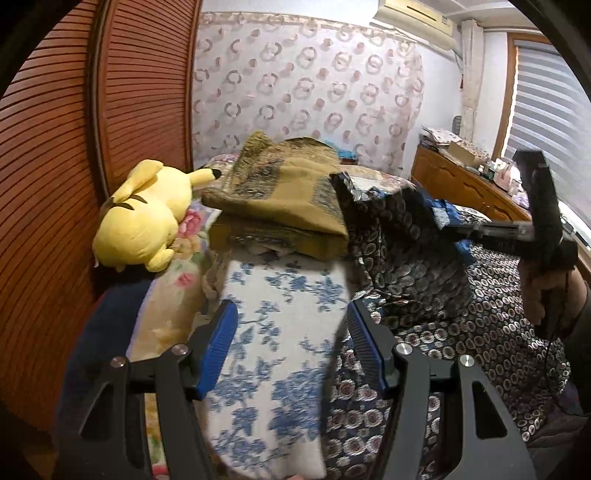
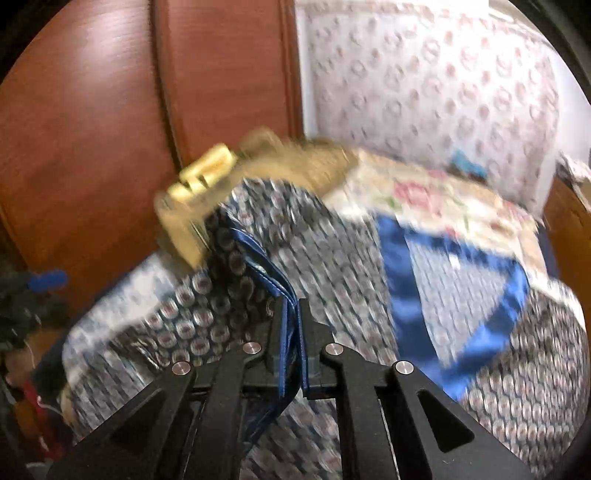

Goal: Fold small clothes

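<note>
Above the bed [image 1: 177,280], the tilted right gripper [image 2: 293,314] clenches the patterned garment [image 2: 332,258]; left gripper [image 1: 291,332] gapes.

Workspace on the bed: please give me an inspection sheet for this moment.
Surface: bed under floral covers, mostly hidden.
Job's things: dark ring-patterned garment with blue trim, one edge lifted; white-and-blue floral cloth lying flat.
Clutter: yellow plush toy; folded olive-brown blanket.
Grippers: left gripper open above the floral cloth, holding nothing; right gripper shut on the garment's blue-trimmed edge.
Cables: nothing seen.
Surroundings: slatted wooden door, patterned curtain, air conditioner, wooden dresser, window blind.
</note>
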Demonstrator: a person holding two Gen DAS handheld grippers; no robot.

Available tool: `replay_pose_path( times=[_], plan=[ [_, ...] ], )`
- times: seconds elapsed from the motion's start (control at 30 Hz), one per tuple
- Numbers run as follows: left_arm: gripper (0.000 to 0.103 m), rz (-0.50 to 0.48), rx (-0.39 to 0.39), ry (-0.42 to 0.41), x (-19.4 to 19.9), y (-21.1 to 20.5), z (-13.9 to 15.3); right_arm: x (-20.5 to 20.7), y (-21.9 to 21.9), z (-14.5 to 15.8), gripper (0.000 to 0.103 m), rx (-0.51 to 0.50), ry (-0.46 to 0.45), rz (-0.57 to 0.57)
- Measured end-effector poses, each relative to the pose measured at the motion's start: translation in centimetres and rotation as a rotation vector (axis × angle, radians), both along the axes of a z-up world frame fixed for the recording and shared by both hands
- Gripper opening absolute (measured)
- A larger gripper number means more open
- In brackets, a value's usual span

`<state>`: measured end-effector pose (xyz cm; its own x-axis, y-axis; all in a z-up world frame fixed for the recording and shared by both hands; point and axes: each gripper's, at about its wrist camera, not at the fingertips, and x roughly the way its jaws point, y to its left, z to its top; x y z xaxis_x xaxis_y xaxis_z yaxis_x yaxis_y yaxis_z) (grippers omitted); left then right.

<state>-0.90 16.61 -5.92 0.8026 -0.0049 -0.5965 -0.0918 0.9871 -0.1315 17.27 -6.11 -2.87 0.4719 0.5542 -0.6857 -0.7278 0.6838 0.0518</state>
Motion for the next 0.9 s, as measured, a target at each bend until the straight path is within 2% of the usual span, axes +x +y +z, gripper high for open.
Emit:
replay_pose_path(
  times=[0.07,0.1,0.13,0.23,0.4,0.5,0.63,0.7,0.77,0.8,0.83,0.9],
  plan=[
    [0.061,-0.015,0.002,0.007,0.5,-0.7,-0.2,-0.1,-0.7,-0.6,0.034,-0.021,0.012,-0.010],
    [0.061,-0.023,0.004,0.012,0.7,-0.9,-0.3,-0.1,-1.0,-0.6,0.038,-0.020,0.003,-0.017],
    [0.061,-0.031,0.006,0.020,1.0,-1.2,-0.5,-0.1,-1.2,-0.5,0.039,-0.012,-0.002,-0.045],
    [0.061,-0.054,0.020,0.046,2.1,-2.1,-1.1,0.1,-1.3,0.2,0.042,0.022,-0.005,-0.034],
    [0.061,-0.068,0.033,0.090,3.6,-2.5,-2.6,-0.6,0.7,0.5,0.043,0.035,0.005,0.071],
    [0.061,-0.062,0.043,0.134,4.7,-2.4,-3.7,-1.1,3.3,-0.6,0.043,-0.001,0.052,0.159],
    [0.061,-0.055,0.056,0.172,5.3,-2.3,-4.9,-1.0,6.2,-3.5,0.042,-0.107,0.077,0.192],
    [0.061,-0.050,0.059,0.183,5.5,-2.2,-5.2,-0.7,7.0,-4.5,0.037,-0.159,0.060,0.185],
    [0.061,-0.042,0.060,0.191,5.6,-2.0,-5.5,-0.2,7.3,-5.3,0.021,-0.200,0.049,0.174],
    [0.061,-0.041,0.058,0.186,5.5,-2.0,-5.5,0.0,7.2,-5.4,0.015,-0.201,0.043,0.174],
    [0.061,-0.039,0.059,0.185,5.5,-2.0,-5.5,0.3,6.9,-5.3,0.005,-0.198,0.039,0.171],
    [0.061,-0.034,0.061,0.184,5.5,-2.0,-5.5,1.0,6.0,-4.8,0.002,-0.189,0.024,0.140]
  ],
)
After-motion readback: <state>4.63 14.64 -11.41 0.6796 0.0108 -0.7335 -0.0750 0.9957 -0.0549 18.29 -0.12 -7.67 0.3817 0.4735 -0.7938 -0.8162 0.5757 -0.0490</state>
